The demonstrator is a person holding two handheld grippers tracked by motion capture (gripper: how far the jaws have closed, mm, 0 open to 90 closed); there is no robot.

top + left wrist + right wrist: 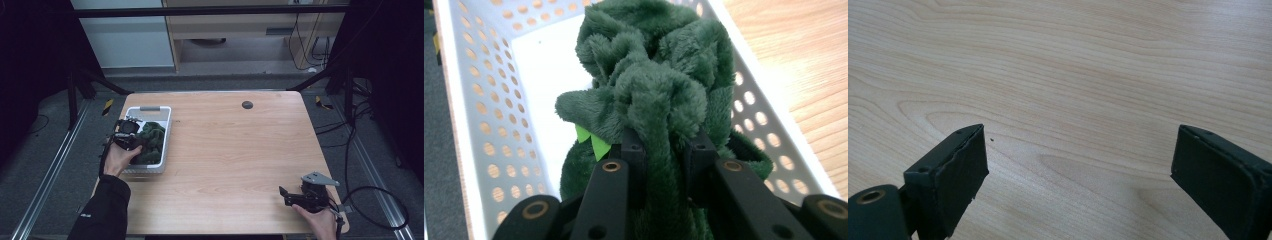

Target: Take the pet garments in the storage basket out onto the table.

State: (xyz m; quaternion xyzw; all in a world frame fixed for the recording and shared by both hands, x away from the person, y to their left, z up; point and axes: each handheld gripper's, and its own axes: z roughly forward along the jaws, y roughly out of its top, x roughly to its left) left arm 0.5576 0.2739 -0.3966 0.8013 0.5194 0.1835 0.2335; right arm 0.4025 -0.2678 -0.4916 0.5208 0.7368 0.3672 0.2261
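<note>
A dark green plush toy (151,140) lies in a white perforated basket (167,131) at the table's left side. In the left gripper view the plush toy (649,75) has small light green felt spikes, and a fold of its fur is pinched between the two black jaws. My left gripper (131,141) is inside the basket, shut on the toy (664,150). My right gripper (284,196) rests low at the table's front right, open. Its pads (948,180) stand wide apart over bare wood, with nothing between them.
The wooden table (235,150) has a round dark cable cap (247,104) near its far edge. The basket's perforated walls (489,125) close in around the toy. Black frame legs and cables lie on the floor beyond the table's right edge.
</note>
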